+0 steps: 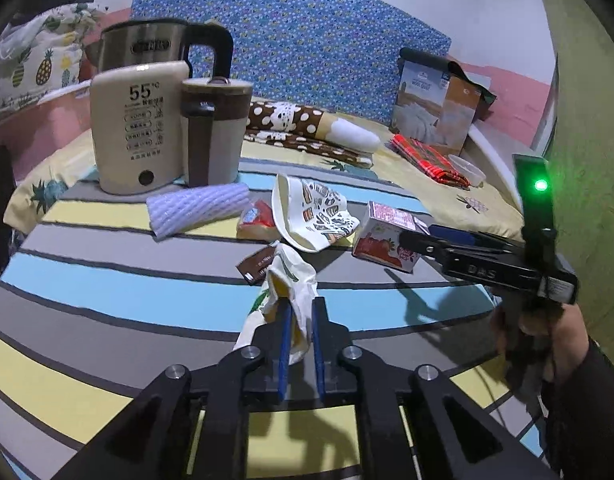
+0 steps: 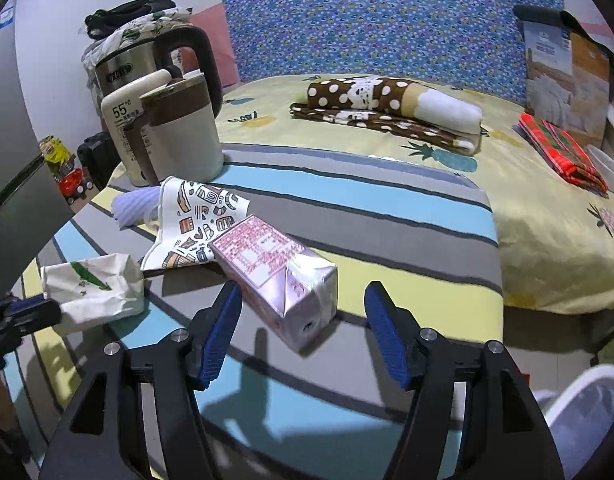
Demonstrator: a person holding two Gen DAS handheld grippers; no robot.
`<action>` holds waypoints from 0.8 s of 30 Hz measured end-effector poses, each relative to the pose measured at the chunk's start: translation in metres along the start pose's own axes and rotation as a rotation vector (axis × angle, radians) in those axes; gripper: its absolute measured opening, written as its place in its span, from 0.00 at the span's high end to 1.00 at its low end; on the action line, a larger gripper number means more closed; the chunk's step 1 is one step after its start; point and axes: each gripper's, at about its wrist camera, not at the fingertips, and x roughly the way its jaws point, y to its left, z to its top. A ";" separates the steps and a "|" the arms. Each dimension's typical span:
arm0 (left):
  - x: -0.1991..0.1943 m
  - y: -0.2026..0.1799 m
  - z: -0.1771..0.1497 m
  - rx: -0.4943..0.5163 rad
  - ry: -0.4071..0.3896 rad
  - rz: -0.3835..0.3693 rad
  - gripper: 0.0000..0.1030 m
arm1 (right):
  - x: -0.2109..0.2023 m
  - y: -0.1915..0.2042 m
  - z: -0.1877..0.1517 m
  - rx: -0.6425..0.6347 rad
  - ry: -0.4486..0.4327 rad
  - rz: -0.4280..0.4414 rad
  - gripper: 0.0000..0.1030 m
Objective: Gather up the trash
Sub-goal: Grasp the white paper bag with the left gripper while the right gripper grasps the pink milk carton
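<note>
My left gripper [image 1: 301,306] is shut on a crumpled white paper wrapper with green print [image 1: 285,280], held just above the striped tabletop [image 1: 107,280]. The wrapper [image 2: 95,288] also shows in the right wrist view, at the left. A pink milk carton [image 2: 267,264] lies on its side, and my right gripper [image 2: 303,289] stands open around its near end, pads apart from it. In the left wrist view the right gripper [image 1: 427,236] reaches the carton [image 1: 383,236] from the right. Beside the carton lie a crushed patterned paper cup [image 1: 315,216], a brown wrapper [image 1: 259,264], a red packet [image 1: 259,220] and a white foam sleeve [image 1: 199,208].
A steel kettle [image 1: 147,48], a cream box marked 55 [image 1: 135,132] and a brown-and-cream mug [image 1: 215,132] stand at the table's back left. Behind is a bed with a dotted blanket [image 1: 307,128] and red plaid cloth [image 1: 427,156]. A white bin [image 2: 587,408] sits low right.
</note>
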 end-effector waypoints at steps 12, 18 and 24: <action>-0.011 0.028 0.009 -0.014 -0.051 0.048 0.63 | -0.005 0.010 -0.002 -0.007 0.000 0.098 0.46; 0.000 0.040 0.015 -0.002 -0.033 0.047 0.50 | -0.008 0.026 -0.008 -0.047 0.019 0.092 0.59; 0.022 0.039 0.017 0.036 0.039 -0.009 0.50 | -0.012 0.026 -0.012 -0.016 0.023 0.104 0.61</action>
